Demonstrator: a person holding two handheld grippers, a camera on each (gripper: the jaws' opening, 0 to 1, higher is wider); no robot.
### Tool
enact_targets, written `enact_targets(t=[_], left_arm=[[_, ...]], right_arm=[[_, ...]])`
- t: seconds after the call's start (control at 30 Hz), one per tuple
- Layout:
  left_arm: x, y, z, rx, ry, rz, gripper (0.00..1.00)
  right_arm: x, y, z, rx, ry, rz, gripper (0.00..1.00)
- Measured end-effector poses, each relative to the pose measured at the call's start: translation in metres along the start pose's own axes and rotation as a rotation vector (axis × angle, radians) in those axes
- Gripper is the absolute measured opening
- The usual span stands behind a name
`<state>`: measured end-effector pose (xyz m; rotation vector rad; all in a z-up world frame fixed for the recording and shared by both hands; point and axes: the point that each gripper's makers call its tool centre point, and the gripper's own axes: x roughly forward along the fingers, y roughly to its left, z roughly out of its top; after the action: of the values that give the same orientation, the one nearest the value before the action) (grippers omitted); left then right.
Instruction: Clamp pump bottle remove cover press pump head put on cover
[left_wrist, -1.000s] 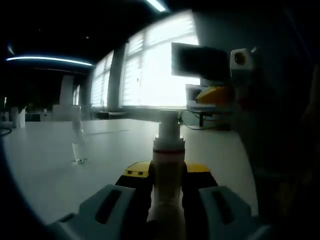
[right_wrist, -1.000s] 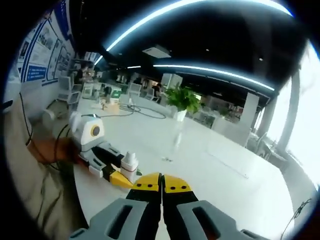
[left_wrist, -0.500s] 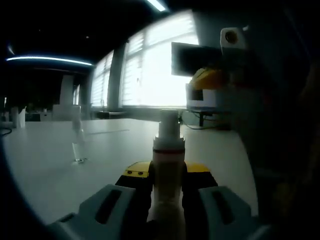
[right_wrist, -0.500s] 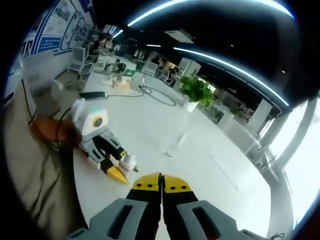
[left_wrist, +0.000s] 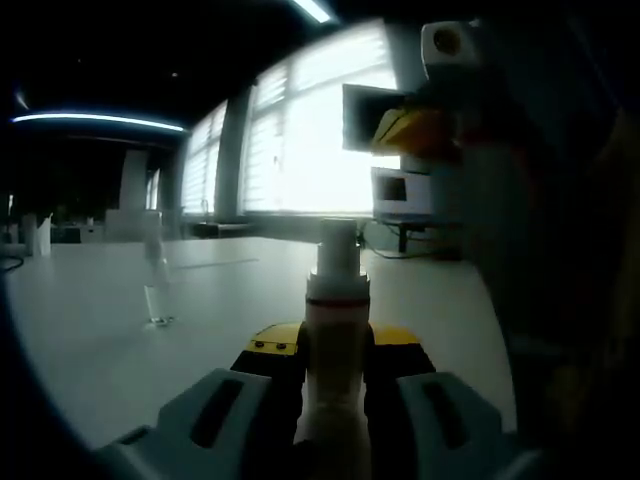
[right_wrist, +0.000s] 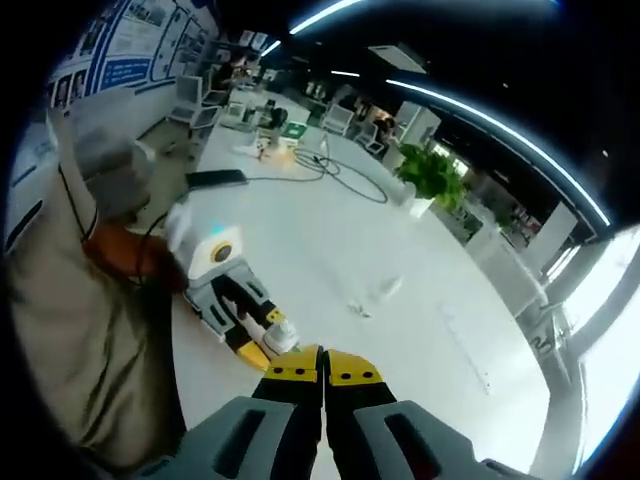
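Note:
A white pump bottle (left_wrist: 336, 300) stands upright between the jaws of my left gripper (left_wrist: 337, 345), which is shut on its body; its bare pump head (left_wrist: 337, 248) points up. The clear cover (left_wrist: 157, 292) stands on the white table, off to the left and apart from the bottle. My right gripper (right_wrist: 322, 366) is shut with nothing in it, held high above the table. Its yellow tips (left_wrist: 405, 128) hang up and to the right of the pump head. From above, the left gripper (right_wrist: 232, 305) holds the bottle (right_wrist: 277, 334), with the cover (right_wrist: 384, 290) further off.
The white table (right_wrist: 420, 370) stretches far ahead. A black cable (right_wrist: 335, 172) and small items lie at its far end near a potted plant (right_wrist: 432, 172). A monitor (left_wrist: 380, 118) stands before bright windows. A person's sleeve (right_wrist: 70, 340) is at the left.
My right gripper has risen, staying shut; its tips have climbed higher in the left gripper view. The left gripper, bottle and cover have not moved.

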<state>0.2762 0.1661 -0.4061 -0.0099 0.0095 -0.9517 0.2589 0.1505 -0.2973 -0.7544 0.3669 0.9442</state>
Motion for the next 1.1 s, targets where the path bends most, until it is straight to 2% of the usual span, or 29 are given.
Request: enact_targets(t=[0.1,0.27,0.4,0.73,1.1], left_arm=[[0.000,0.000,0.000,-0.004,0.001,0.001,0.13],[0.000,-0.001,0.000,-0.008,0.000,0.000,0.13],[-0.001,-0.002,0.000,-0.008,0.000,0.000,0.13],[-0.001,-0.003,0.001,0.000,0.001,-0.001,0.13],[0.000,-0.003,0.000,0.000,0.002,-0.002,0.13]], right_arm=[[0.002,-0.002,0.004,-0.051,0.030,0.005,0.00],[0.004,-0.001,0.010,-0.065,0.048,0.044,0.00],[0.006,0.001,0.010,-0.144,0.081,0.076,0.00],[0.016,0.014,0.014,-0.269,0.143,0.209,0.00],[0.031,0.020,0.015,-0.339,0.185,0.282,0.00]])
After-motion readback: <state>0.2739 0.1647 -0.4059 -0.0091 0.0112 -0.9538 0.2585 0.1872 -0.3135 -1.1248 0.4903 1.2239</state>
